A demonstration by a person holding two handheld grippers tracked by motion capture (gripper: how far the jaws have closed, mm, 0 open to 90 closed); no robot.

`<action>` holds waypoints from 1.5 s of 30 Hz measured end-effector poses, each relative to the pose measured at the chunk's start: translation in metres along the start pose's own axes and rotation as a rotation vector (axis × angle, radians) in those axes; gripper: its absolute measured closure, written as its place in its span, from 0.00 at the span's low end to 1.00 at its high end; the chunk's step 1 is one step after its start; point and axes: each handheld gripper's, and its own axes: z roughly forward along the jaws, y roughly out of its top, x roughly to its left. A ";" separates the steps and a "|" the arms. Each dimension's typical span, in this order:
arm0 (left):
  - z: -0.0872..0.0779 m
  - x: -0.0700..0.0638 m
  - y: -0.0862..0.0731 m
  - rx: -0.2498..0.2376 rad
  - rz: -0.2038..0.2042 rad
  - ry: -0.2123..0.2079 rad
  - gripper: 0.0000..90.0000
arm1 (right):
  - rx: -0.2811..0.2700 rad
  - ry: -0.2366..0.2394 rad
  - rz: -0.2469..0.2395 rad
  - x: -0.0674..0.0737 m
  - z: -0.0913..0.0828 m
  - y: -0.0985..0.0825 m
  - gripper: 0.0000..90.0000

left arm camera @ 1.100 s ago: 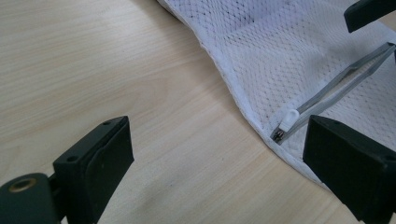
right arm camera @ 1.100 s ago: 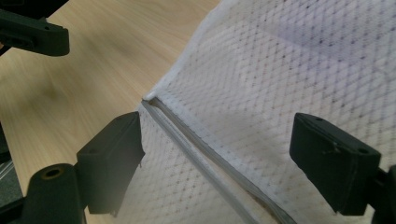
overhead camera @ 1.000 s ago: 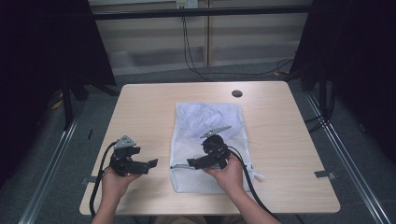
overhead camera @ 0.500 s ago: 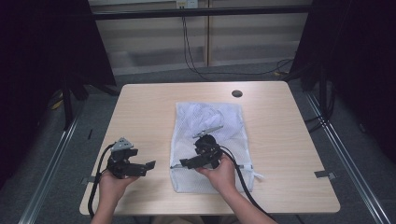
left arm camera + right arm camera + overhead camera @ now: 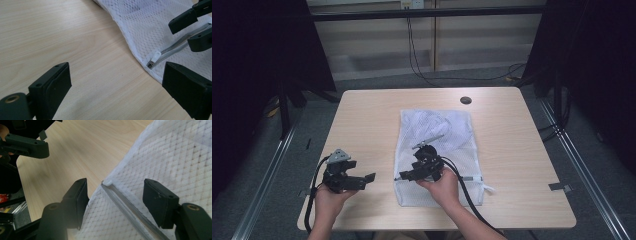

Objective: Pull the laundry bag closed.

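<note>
Near the table's front edge, the left gripper [image 5: 362, 179] hovers over bare wood, jaws spread wide and holding nothing. Just beside it, the right gripper [image 5: 404, 176] sits over the mesh bag [image 5: 452, 135], jaws spread either side of its zipper [image 5: 125, 203]. The bag lies flat mid-table [image 5: 522, 150].

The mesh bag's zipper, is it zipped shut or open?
Shut, it seems. The zipper runs as one closed grey line along the white mesh laundry bag, and its pull sits at the corner end.
</note>
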 end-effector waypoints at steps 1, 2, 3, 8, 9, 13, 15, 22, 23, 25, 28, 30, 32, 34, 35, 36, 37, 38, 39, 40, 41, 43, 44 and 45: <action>0.000 0.000 0.000 -0.002 -0.003 0.002 0.09 | -0.001 0.001 0.002 0.000 0.001 0.000 0.43; 0.000 0.000 0.000 -0.002 -0.004 0.004 0.09 | 0.001 -0.002 -0.005 0.000 0.002 0.000 0.43; 0.000 0.000 0.000 -0.002 -0.003 0.004 0.09 | 0.005 -0.005 0.001 0.001 0.003 0.000 0.44; 0.000 0.000 0.000 -0.002 -0.004 0.001 0.09 | 0.008 0.006 0.020 0.000 0.007 0.001 0.45; 0.000 0.000 0.000 -0.003 -0.003 0.001 0.09 | 0.018 0.003 0.039 0.000 0.007 0.002 0.45; 0.001 0.001 0.000 0.004 0.001 -0.001 0.09 | 0.024 0.010 0.065 -0.001 0.008 0.003 0.48; 0.001 0.002 0.000 0.003 -0.003 0.000 0.09 | 0.029 0.014 0.071 -0.002 0.008 0.003 0.50; 0.001 0.001 0.000 0.003 -0.001 0.001 0.09 | 0.042 0.044 0.088 -0.002 0.013 0.003 0.59; 0.001 0.002 0.000 0.006 0.002 -0.003 0.09 | 0.049 0.051 0.095 -0.001 0.014 0.003 0.60; 0.001 0.002 0.000 0.007 0.003 -0.003 0.09 | 0.047 0.052 0.088 -0.001 0.016 0.004 0.62; 0.002 0.002 0.000 0.006 -0.001 0.000 0.09 | 0.061 0.049 0.095 0.000 0.018 0.005 0.63; 0.002 0.002 0.000 0.004 -0.005 -0.001 0.09 | 0.067 0.054 0.097 -0.001 0.020 0.006 0.65; 0.002 0.002 0.000 0.004 -0.004 -0.001 0.09 | 0.067 0.054 0.095 -0.001 0.022 0.007 0.66; 0.002 0.003 0.000 0.009 -0.002 -0.001 0.09 | 0.071 0.051 0.103 0.000 0.023 0.007 0.67; 0.002 0.003 0.000 0.008 -0.003 -0.002 0.09 | 0.079 0.049 0.105 0.000 0.024 0.008 0.68; 0.002 0.002 0.000 0.007 -0.003 -0.002 0.09 | 0.080 0.051 0.106 0.000 0.025 0.008 0.69; 0.002 0.003 0.000 0.008 -0.002 -0.003 0.09 | 0.077 0.054 0.105 0.000 0.026 0.008 0.70; 0.002 0.003 0.000 0.009 -0.002 -0.002 0.09 | 0.084 0.055 0.106 0.000 0.027 0.008 0.70; 0.002 0.003 0.000 0.010 0.001 0.000 0.09 | 0.084 0.056 0.104 0.000 0.027 0.008 0.71; 0.003 0.003 0.000 0.009 0.000 0.001 0.09 | 0.079 0.060 0.108 0.000 0.029 0.008 0.72; 0.003 0.002 0.000 0.008 -0.001 0.004 0.09 | 0.089 0.055 0.109 0.000 0.030 0.008 0.73; 0.003 0.003 -0.001 0.012 -0.008 0.007 0.09 | 0.095 0.053 0.103 0.000 0.032 0.008 0.75; 0.003 0.003 -0.001 0.011 -0.008 0.009 0.10 | 0.100 0.054 0.108 0.001 0.032 0.009 0.76; 0.003 0.003 -0.001 0.013 -0.007 0.008 0.10 | 0.098 0.059 0.109 0.000 0.034 0.009 0.77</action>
